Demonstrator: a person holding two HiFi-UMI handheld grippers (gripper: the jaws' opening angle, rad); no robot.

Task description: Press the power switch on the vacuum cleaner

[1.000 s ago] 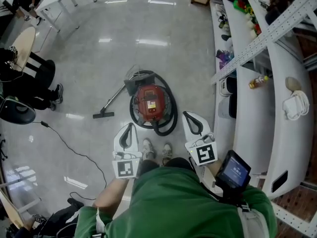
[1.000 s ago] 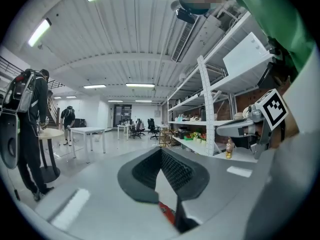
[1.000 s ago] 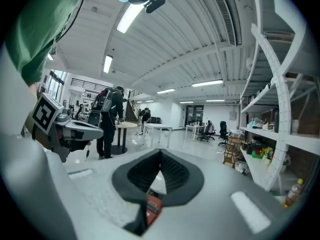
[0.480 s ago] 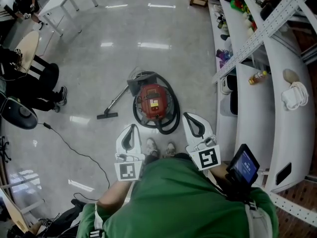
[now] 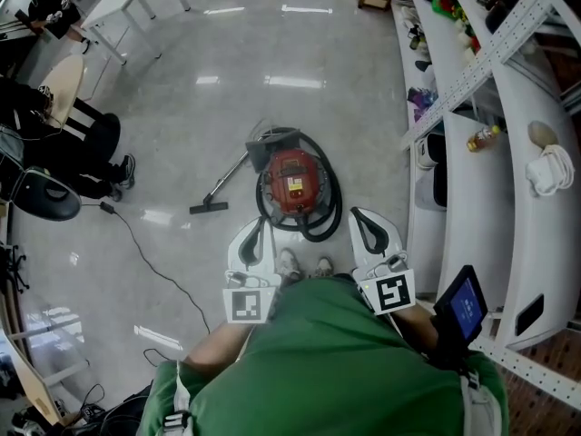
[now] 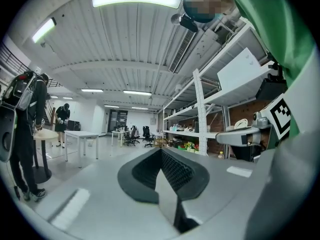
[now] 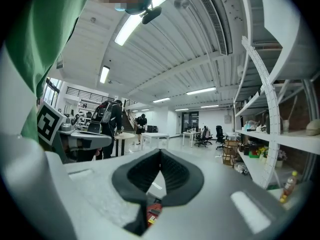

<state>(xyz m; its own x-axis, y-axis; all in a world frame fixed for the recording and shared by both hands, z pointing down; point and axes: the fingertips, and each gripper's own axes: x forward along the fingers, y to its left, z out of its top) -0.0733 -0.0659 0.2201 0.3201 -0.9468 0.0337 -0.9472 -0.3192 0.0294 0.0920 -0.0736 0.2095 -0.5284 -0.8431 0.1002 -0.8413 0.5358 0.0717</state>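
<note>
Red vacuum cleaner (image 5: 292, 182), seemingly black hose (image 5: 310, 236)

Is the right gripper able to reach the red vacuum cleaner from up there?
Probably yes. Nothing stands between the right gripper and the red vacuum cleaner on the floor ahead; its black hose only loops around it. The person must bend down though.

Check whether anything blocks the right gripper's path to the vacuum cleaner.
Nothing visible does. The right gripper hangs, jaws shut, near the red vacuum cleaner; its black hose coils round the body but leaves the top uncovered.
</note>
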